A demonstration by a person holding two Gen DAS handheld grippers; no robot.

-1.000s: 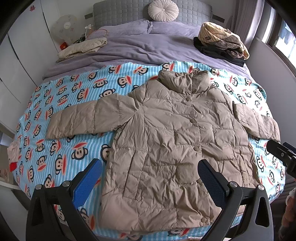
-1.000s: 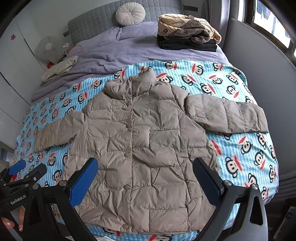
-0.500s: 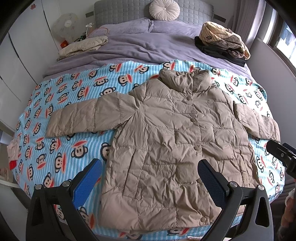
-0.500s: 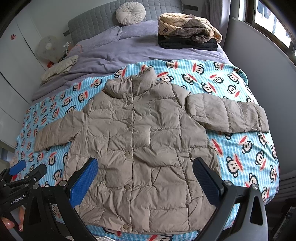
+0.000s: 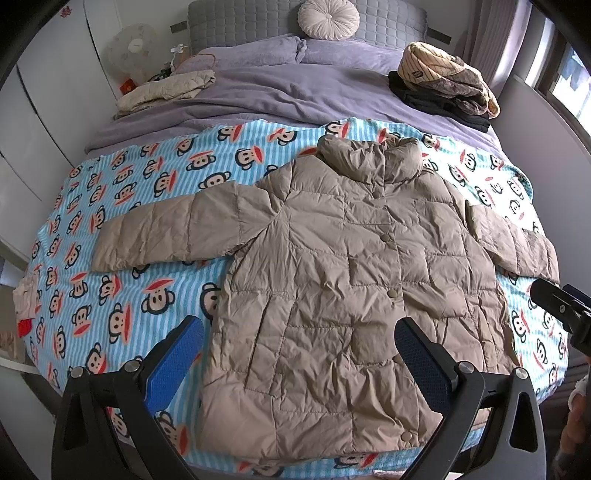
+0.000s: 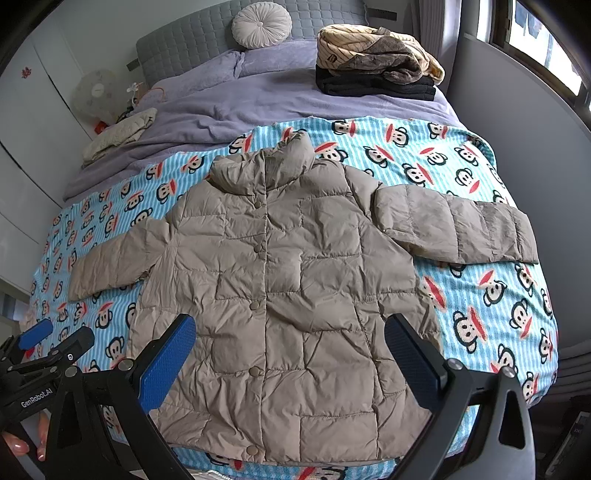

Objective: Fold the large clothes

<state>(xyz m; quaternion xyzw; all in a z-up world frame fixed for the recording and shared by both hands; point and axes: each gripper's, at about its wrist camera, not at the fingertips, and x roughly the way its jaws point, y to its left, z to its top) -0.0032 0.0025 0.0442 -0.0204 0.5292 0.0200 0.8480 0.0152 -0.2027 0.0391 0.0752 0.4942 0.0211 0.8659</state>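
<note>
Here both grippers (image 5: pixel 299 354) (image 6: pixel 290 350) hover spread above jacket (image 5: pixel 332 295).

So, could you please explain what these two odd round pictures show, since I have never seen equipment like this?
There is no robot here. A person holds a pair of hand-held tongs in each hand, and each pair carries a wide-angle camera looking forward along its two fingers. One picture comes from the left tongs, the other from the right tongs; the black arms with blue pads at the bottom are those fingers. Both pairs are open and hold nothing.

In front lies a beige quilted jacket, buttoned, spread flat with both sleeves out, on a blue monkey-print blanket covering the near part of a bed. Further back are a purple duvet, a round cushion and a pile of folded clothes.
</note>
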